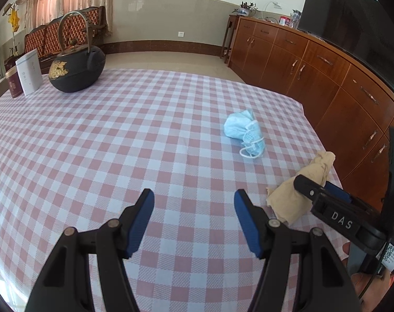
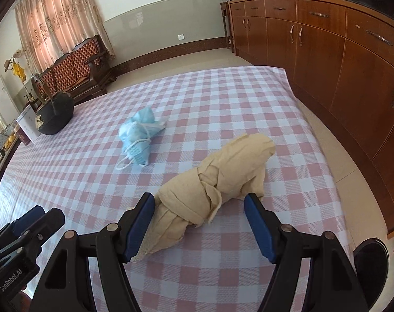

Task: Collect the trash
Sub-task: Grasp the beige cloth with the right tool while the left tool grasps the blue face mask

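Tan twisted cloth point(image 2: 215, 184) lies near the right edge of the checked table point(image 2: 223, 98), between the spread fingers of the right gripper point(image 2: 201, 213), while the left gripper point(image 1: 194, 208) hangs spread over bare table, with a blue mask point(image 1: 245, 131) farther off.

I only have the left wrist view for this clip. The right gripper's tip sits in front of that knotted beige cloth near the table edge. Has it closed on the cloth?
Observer: No. From the right wrist view, the right gripper is open, with the knotted beige cloth lying between its blue-padded fingers; the far one is clear of it.
Operator: Anything on the floor to drop trash into?
Observer: A round black container shows partly, beside the table's near right corner; I cannot tell whether it is a bin.
Operator: And the crumpled light blue face mask?
Observer: The crumpled light blue face mask lies apart from the cloth, further along the pink checked tablecloth, its white ear loop trailing toward the camera.
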`<state>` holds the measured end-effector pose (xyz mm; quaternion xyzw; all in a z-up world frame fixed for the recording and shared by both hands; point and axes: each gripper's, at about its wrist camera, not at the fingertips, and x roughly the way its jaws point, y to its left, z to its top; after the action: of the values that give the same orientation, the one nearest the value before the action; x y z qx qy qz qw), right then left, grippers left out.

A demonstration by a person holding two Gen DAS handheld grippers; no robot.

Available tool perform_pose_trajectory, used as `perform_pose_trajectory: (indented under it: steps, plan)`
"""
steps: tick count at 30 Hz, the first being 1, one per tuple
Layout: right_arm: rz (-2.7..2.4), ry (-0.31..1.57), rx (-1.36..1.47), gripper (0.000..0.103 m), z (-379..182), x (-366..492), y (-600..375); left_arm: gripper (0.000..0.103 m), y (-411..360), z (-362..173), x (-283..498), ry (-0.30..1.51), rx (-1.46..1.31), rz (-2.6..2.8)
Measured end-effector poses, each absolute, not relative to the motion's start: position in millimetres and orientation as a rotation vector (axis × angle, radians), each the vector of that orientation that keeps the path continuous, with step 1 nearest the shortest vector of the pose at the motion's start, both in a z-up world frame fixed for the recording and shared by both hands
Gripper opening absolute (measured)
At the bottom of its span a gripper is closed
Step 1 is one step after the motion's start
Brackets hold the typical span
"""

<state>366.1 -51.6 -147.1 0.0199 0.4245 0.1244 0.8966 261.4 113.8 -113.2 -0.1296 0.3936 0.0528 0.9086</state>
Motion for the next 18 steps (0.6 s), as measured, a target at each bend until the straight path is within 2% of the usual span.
perform_pose_trajectory:
  steps: [11,18]
  plan:
    - [0.235,0.885,0.076,0.073,-145.9,412.0,-92.0,0.065,81.5,-113.0,309.6,0.834,-0.277,0.034]
    - [0.264,0.885,0.082,0.068,-146.5,435.9,-90.0,0.065,71.6,-112.6,341.3,0.839,-0.270,0.016]
